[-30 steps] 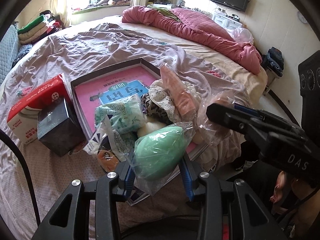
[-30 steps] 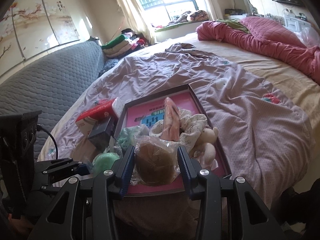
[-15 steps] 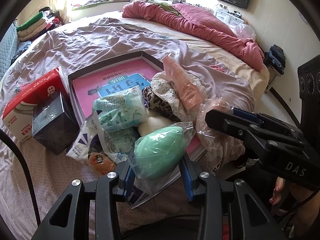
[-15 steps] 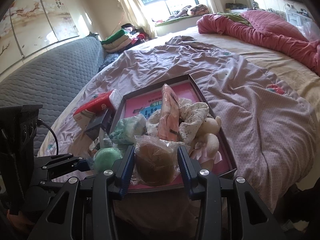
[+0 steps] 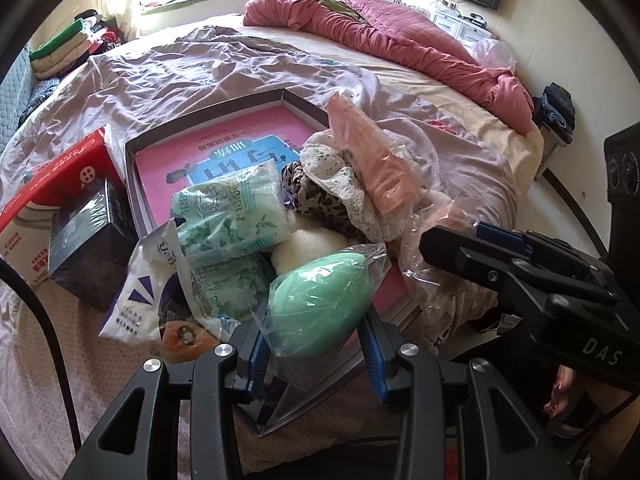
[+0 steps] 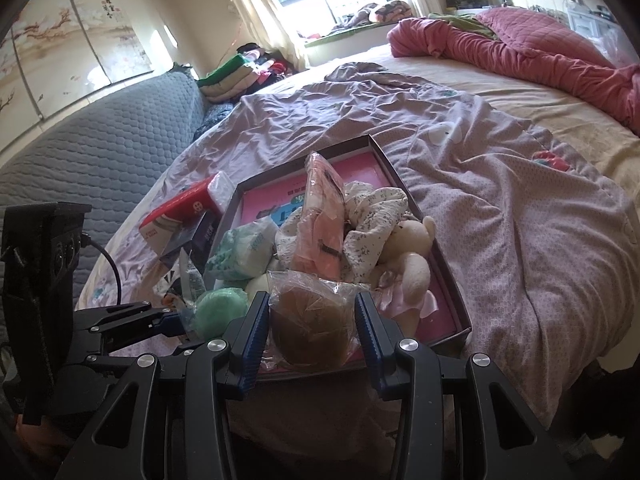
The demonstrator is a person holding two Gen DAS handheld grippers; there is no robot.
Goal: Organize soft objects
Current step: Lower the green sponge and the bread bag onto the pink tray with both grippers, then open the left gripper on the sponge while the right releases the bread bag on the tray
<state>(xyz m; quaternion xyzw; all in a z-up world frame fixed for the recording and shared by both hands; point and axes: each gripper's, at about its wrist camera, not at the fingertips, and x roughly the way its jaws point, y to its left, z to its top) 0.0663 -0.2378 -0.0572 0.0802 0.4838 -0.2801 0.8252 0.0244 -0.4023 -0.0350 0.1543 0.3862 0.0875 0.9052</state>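
Right now we've got both hands loaded. Our left gripper (image 5: pixel 316 340) is part-way closed, blue pads pressed against the sides of a green sponge egg (image 5: pixel 318 300) sealed in a clear plastic bag; it hangs over the near edge of the shallow box (image 5: pixel 132 184) on the bed. Our right gripper (image 6: pixel 312 336) is likewise narrowed onto a brown sponge (image 6: pixel 310 328), also bagged in clear plastic, pads touching the wrapper on both sides, just at the box's near rim.

Box itself: dark walls, pink printed sheet (image 5: pixel 224 140) on the floor w/ a blue panel (characters on it, too skewed to read). Piled at its near end we see two mint-patterned tissue packs (image 5: pixel 232 216), one stacked on the other, a white fluffy ball (image 5: pixel 308 244) beside them, a leopard-print cloth (image 5: pixel 316 200) under a white speckled fabric bundle (image 5: pixel 340 176), and a tall peach item in a plastic sleeve (image 5: pixel 372 156) leaning upright against that bundle. From the right wrist view a cream plush toy (image 6: pixel 412 256) w/ a pink ribbon lies at the box's right side.

Left of the box, touching it: a black carton (image 5: pixel 88 256) and behind it a red-and-white carton (image 5: pixel 48 188). A white packet w/ blue marks (image 5: pixel 140 300) sits in front, next to an orange-and-white bit (image 5: pixel 184 336) we can't identify. All rests on a lilac bedspread (image 5: pixel 180 68); a red quilt (image 5: pixel 392 36) is bunched at the far end.
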